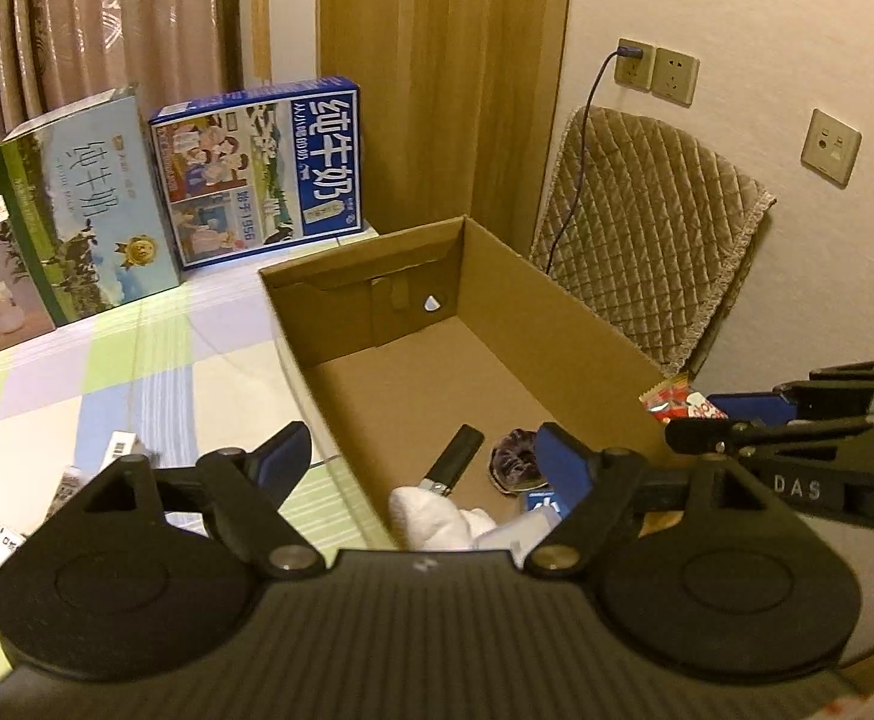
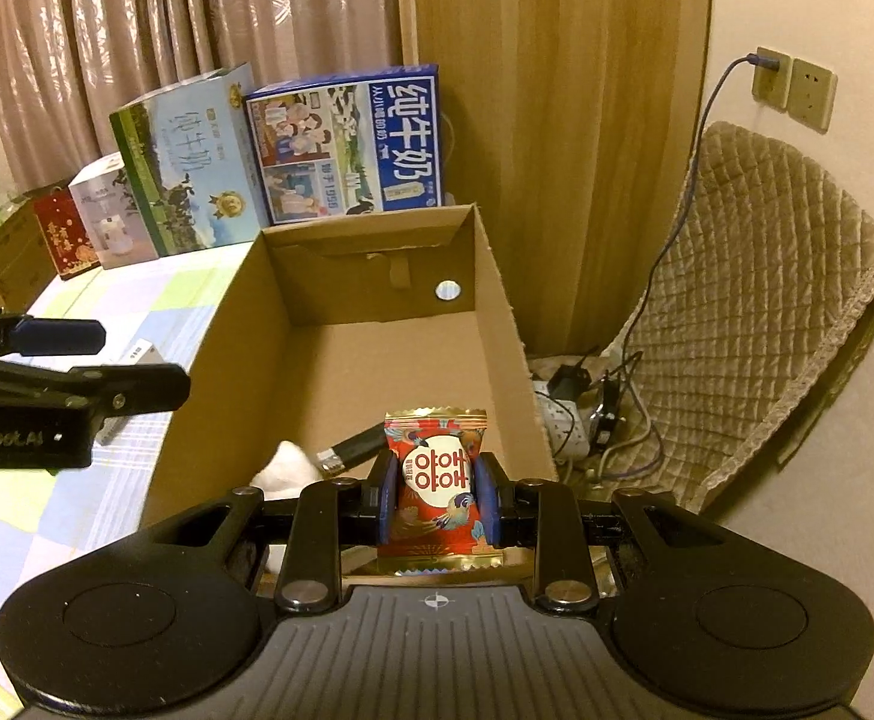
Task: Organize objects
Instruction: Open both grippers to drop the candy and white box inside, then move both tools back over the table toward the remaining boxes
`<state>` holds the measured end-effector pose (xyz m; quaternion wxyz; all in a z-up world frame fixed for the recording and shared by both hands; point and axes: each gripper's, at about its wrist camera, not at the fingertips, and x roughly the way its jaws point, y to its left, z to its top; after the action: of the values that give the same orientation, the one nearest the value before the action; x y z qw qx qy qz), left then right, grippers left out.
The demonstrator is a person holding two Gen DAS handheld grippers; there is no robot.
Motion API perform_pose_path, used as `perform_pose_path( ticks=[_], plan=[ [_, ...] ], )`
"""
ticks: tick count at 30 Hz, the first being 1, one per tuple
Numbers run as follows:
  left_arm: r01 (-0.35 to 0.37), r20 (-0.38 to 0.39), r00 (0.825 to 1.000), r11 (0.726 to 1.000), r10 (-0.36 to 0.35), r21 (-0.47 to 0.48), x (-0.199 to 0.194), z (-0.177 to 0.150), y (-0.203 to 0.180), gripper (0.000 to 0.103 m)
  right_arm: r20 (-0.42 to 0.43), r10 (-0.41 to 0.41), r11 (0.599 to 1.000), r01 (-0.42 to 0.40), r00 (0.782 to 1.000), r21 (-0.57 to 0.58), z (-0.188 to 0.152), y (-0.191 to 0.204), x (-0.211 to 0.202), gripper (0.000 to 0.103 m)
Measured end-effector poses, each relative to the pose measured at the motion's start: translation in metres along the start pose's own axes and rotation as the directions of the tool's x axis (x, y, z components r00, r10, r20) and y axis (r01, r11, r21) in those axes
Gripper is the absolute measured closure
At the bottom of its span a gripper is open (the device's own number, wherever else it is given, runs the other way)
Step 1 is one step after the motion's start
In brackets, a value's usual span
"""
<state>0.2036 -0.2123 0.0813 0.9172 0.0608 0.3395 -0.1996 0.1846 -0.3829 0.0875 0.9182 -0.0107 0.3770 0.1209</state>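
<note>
An open cardboard box point(image 1: 563, 324) point(image 2: 497, 324) sits on the checked bedsheet. Inside it lie a black-handled brush point(image 1: 456, 459) point(image 2: 353, 447), a white cloth point(image 1: 437, 516) point(image 2: 287, 468), a dark purple scrunchie point(image 1: 515, 459) and a small blue packet point(image 1: 542, 504). My right gripper point(image 2: 437, 489) is shut on a red and gold candy packet point(image 2: 436, 483), holding it upright over the near end of the box; it also shows in the left wrist view point(image 1: 677, 405). My left gripper point(image 1: 422, 456) is open and empty above the box's near left corner.
Two milk cartons, blue point(image 1: 269, 171) point(image 2: 347, 144) and green point(image 1: 86, 204) point(image 2: 188, 174), stand behind the box. Small white items point(image 1: 122, 447) lie on the sheet to the left. A quilted chair cushion point(image 1: 647, 240) point(image 2: 755, 300), cables and a power strip point(image 2: 563, 420) lie to the right.
</note>
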Motion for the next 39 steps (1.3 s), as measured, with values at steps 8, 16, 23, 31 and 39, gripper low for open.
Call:
perform_pose_path(
  ticks=[8, 16, 23, 31, 39],
  plan=[
    [-0.028, 0.000, 1.000, 0.998, 0.028, -0.055, -0.012, -0.011, 0.028, 0.020, 0.029, 0.094, 0.993, -0.096, 0.995, 0.066, 0.010, 0.004, 0.007, 0.061],
    [-0.067, -0.004, 0.998, 0.995, 0.067, -0.076, -0.030, -0.029, 0.058, 0.015, 0.089, 0.109, 0.990, -0.116, 0.990, 0.083, 0.008, 0.006, -0.010, 0.029],
    [-0.132, -0.008, 0.991, 0.986, 0.132, -0.100, -0.052, -0.047, 0.093, 0.012, 0.125, 0.137, 0.984, -0.150, 0.983, 0.093, 0.008, 0.017, -0.027, 0.028],
    [-0.217, -0.026, 0.976, 0.966, 0.216, -0.140, -0.080, -0.073, 0.140, 0.009, 0.165, 0.207, 0.974, -0.218, 0.964, 0.055, 0.009, 0.061, -0.042, 0.020],
    [-0.321, -0.059, 0.947, 0.928, 0.316, -0.188, -0.109, -0.103, 0.194, 0.002, 0.164, 0.301, 0.953, -0.304, 0.939, -0.011, 0.000, 0.129, -0.032, 0.008]
  ],
)
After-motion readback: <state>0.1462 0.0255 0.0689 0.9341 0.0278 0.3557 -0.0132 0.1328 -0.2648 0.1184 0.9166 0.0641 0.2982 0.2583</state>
